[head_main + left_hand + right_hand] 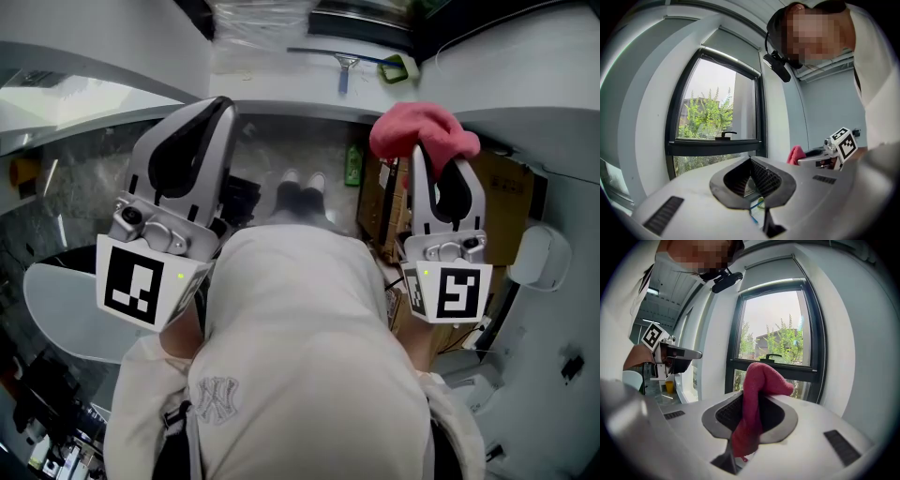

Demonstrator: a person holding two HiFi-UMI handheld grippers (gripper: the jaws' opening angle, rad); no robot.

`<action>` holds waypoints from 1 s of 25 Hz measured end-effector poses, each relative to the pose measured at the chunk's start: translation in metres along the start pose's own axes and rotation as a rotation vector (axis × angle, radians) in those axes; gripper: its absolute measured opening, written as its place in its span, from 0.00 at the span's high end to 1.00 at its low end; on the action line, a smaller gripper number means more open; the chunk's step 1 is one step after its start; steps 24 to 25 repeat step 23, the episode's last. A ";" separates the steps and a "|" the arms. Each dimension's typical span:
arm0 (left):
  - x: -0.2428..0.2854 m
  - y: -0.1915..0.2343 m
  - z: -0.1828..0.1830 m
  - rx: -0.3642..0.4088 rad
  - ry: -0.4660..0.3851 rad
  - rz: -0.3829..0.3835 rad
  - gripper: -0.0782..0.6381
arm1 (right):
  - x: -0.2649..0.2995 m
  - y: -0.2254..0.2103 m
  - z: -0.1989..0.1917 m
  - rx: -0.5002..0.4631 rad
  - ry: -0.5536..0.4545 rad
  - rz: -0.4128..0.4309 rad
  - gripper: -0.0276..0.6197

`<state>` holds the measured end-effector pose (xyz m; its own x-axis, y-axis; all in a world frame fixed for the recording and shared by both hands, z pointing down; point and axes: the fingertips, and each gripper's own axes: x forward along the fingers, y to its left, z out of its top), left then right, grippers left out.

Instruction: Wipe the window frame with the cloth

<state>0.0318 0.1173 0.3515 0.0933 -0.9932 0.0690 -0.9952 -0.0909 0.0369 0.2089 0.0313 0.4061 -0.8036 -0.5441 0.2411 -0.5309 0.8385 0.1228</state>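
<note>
1. Nearest, the person's shirt [217, 401] bears an interlocked "NY" emblem, the only lettering that reads. The cubes [136, 281] carry black-and-white marker squares, no words.
2. The left gripper [751, 161] has its jaws closed tip to tip with nothing between them. It is held up and looks idle.
3. The right gripper [757, 394] is clamped on the red cloth [759, 380]. The cloth bunches above the jaw tips and hangs below them.
4. The cloth is in the air, apart from the dark window frame [776, 367], with no contact in any view. The grip is made, so the wiping itself seems to be what is left. Whether any part of the frame is already clean cannot be told.
5. Farthest, a handle [773, 356] sits on the frame and a squeegee [345, 67] lies on the ledge [272, 89]. No print on them can be read.
</note>
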 end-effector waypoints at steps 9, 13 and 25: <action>-0.006 0.010 0.001 -0.007 -0.030 0.046 0.88 | 0.004 0.000 0.001 -0.023 -0.002 -0.010 0.82; -0.007 0.014 0.003 -0.002 -0.055 0.085 0.88 | 0.005 -0.003 -0.002 -0.033 0.001 -0.012 0.82; -0.020 0.032 0.006 -0.007 -0.052 0.122 0.88 | 0.012 0.010 0.009 -0.045 -0.002 0.001 0.82</action>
